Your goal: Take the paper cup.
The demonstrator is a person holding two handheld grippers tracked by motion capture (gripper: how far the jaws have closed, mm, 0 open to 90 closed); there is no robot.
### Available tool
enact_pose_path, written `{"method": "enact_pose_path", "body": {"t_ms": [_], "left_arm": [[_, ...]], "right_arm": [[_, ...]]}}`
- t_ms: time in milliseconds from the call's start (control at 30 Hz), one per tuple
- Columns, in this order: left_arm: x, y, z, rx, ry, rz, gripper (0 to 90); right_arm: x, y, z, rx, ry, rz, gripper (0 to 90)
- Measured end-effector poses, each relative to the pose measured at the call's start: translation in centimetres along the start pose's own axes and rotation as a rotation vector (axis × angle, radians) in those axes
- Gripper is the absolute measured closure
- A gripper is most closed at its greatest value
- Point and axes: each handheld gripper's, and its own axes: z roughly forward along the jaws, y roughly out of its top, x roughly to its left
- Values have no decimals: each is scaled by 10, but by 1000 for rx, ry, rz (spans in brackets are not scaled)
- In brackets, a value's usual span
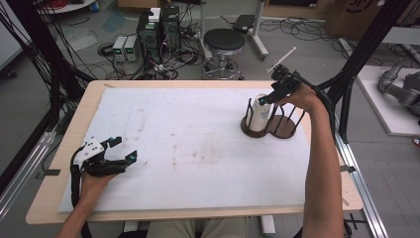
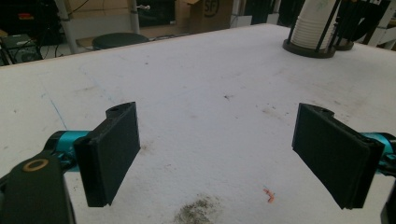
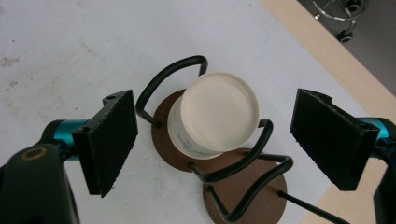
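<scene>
Right gripper view looks down between spread jaws of the right gripper (image 3: 214, 140), hovering above a stack of paper cups (image 3: 215, 117) seated in a 2-bay wire cup holder (image 3: 243, 170) at the worktop's (image 1: 173, 144) far right. Nothing is gripped yet. Left gripper (image 1: 116, 151) rests near left, jaws spread, empty. Cup count is hidden.

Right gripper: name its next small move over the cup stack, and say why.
Probably lower the right gripper straight down around the cup stack. Its jaws stand open on either side of the stack in the wire holder, above the top cup and touching nothing.
</scene>
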Motion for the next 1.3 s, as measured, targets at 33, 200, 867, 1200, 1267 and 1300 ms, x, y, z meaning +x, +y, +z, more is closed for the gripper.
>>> {"method": "enact_pose_path", "body": {"t_ms": [33,200,867,1200,1267,1300], "left_arm": [[0,0,0,-1,-1,0,150],[0,0,0,-2,-3,0,150],[0,0,0,-2,-3,1,150],[0,0,0,-2,-2,2,150],[0,0,0,-2,-2,3,150],[0,0,0,-1,-3,4,150]], "right_arm": [[0,1,1,3,6,7,156],[-2,0,10,61,0,-7,156],[-1,4,28,140,-16,0,174],[0,5,33,159,-14,5,174],[-1,5,34,167,-18,3,174],[-1,5,35,166,-17,4,175]]}}
